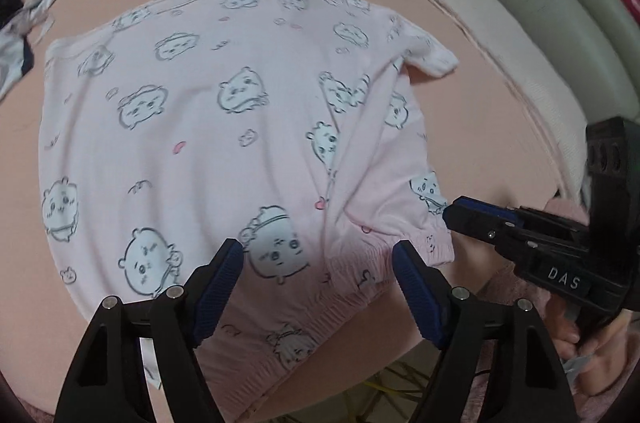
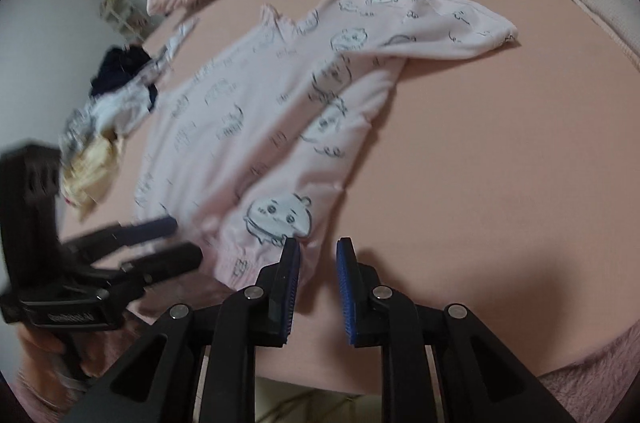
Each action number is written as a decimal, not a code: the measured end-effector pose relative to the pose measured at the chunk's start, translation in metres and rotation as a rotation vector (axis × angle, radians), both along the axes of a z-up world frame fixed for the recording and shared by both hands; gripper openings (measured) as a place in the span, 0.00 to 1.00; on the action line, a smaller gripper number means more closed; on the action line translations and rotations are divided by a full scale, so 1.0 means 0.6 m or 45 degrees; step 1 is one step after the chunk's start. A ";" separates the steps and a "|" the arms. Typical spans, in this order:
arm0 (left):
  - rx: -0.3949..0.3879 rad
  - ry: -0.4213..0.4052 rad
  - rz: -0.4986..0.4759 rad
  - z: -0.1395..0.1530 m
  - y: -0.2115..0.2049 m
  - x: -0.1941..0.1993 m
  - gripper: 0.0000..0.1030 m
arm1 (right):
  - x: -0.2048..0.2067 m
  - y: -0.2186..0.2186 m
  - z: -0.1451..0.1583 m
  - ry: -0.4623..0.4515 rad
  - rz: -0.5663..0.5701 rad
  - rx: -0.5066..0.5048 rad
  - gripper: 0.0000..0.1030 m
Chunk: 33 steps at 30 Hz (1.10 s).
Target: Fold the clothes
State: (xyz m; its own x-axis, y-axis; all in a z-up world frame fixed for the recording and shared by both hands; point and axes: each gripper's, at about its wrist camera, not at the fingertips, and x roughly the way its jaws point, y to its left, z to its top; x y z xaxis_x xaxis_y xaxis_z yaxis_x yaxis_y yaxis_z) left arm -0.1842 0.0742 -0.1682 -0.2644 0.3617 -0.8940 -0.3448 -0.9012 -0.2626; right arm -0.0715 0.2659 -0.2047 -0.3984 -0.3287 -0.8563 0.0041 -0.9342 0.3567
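Pink top (image 1: 224,127) with cartoon faces lies spread on the bed (image 2: 500,163), neck away from the person, gathered hem at the near edge. One sleeve (image 2: 452,19) sticks out to the right. The left side runs straight, so that sleeve may be folded under, though I cannot tell. A diagonal crease runs up from the hem on the right.

Whatever fold comes next, it seems wise to pinch both layers at the hem, lift only a little, and smooth that crease so the fold falls even.

Left claw (image 1: 318,279) hovers over the hem, its jaws wide apart and holding nothing. Right claw (image 2: 318,263) sits at the hem's right corner with a narrow gap; one jaw looks to touch the cloth edge, nothing gripped. A heap of other clothes (image 2: 104,127) waits off to the left.
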 end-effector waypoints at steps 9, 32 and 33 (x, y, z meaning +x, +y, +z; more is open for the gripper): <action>0.031 -0.142 -0.036 -0.029 0.030 -0.039 0.21 | 0.010 0.023 -0.008 -0.031 -0.017 -0.011 0.18; 0.171 -0.002 0.375 0.069 -0.158 -0.004 0.07 | -0.057 -0.113 0.041 0.023 0.248 0.070 0.18; 0.174 -0.005 0.396 0.066 -0.169 0.006 0.07 | -0.063 -0.126 0.042 0.021 0.271 0.077 0.18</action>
